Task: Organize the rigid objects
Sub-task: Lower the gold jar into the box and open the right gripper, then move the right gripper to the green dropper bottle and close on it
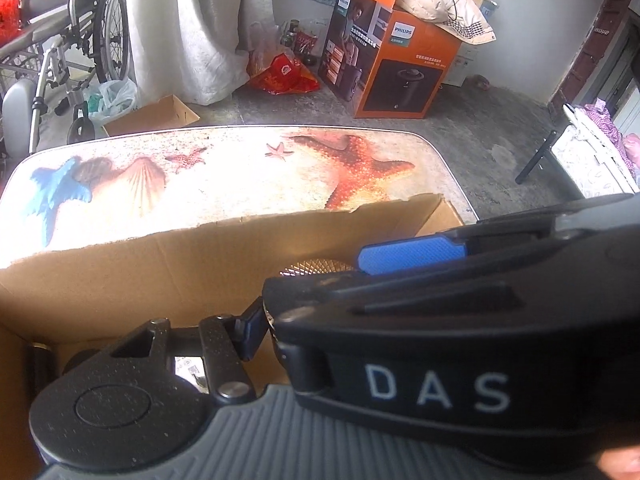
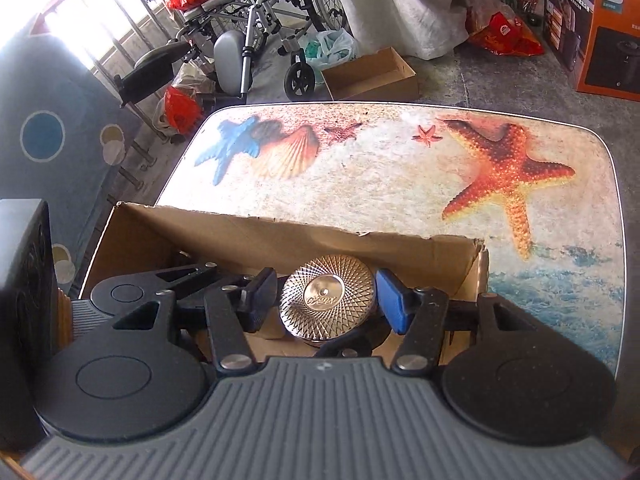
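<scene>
A round metal tin [image 2: 328, 300] with an engraved lid hangs inside an open cardboard box [image 2: 280, 236] at the near end of the starfish-print table [image 2: 380, 184]. My right gripper [image 2: 325, 300] is shut on it, with the dark pad and the blue pad [image 2: 392, 300] pressed on opposite sides. In the left wrist view only a gold sliver of the tin [image 1: 316, 267] shows above the right gripper's black body. My left gripper [image 1: 316, 320] is at the same tin. Its near finger [image 1: 250, 334] lies against the tin's side, and its other finger is hidden behind the right gripper.
The box wall [image 1: 160, 264] rises just ahead of both grippers. On the floor beyond the table are a wheelchair [image 2: 256, 20], a small empty carton [image 2: 368, 74], a red bag [image 1: 284, 76] and an orange appliance box [image 1: 400, 68]. A dark block [image 2: 24, 280] stands at the near left.
</scene>
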Demonstrator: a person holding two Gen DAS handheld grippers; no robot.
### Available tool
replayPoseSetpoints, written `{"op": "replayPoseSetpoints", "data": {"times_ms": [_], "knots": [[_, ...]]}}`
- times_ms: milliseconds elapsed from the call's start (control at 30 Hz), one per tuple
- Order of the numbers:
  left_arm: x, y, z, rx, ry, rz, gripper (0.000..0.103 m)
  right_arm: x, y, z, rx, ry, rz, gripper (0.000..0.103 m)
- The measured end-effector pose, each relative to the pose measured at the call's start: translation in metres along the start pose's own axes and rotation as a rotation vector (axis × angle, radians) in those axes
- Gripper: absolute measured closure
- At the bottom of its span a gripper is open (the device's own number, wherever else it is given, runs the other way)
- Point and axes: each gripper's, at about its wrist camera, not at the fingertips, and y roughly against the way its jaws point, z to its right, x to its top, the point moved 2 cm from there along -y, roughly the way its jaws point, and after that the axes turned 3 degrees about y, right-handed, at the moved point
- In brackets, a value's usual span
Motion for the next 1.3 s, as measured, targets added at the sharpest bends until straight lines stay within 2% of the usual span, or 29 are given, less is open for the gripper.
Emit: {"op": "replayPoseSetpoints", "data": {"times_ms": [233, 367, 500, 600, 767, 900, 1067, 1167, 1300], "knots": [[0.002, 0.007, 0.001, 0.01, 0.0, 0.035, 0.045, -0.004, 0.006, -0.001, 0.031, -0.005, 0.032, 0.05], [0.001, 0.025, 0.004, 0.015, 0.005, 0.061, 0.041, -0.008, 0.019, -0.006, 0.054, -0.007, 0.073, 0.05], [-0.007, 0.058, 0.009, 0.008, 0.0, 0.088, 0.029, -0.017, 0.058, -0.017, 0.073, -0.002, 0.156, 0.05], [-0.021, 0.097, 0.012, 0.009, -0.021, 0.127, 0.022, -0.033, 0.106, -0.026, 0.104, 0.007, 0.251, 0.049], [-0.065, 0.167, 0.006, -0.002, -0.03, 0.214, 0.014, -0.086, 0.193, -0.04, 0.151, 0.036, 0.427, 0.049], [-0.115, 0.209, -0.002, -0.023, -0.004, 0.287, 0.012, -0.138, 0.23, -0.053, 0.196, 0.053, 0.496, 0.049], [-0.188, 0.228, -0.017, -0.002, 0.041, 0.359, 0.011, -0.2, 0.224, -0.083, 0.215, 0.086, 0.487, 0.049], [-0.225, 0.219, -0.021, 0.045, 0.044, 0.389, 0.012, -0.224, 0.2, -0.104, 0.217, 0.107, 0.448, 0.05], [-0.256, 0.198, -0.027, 0.112, 0.024, 0.389, 0.016, -0.241, 0.167, -0.133, 0.208, 0.148, 0.383, 0.055]]}}
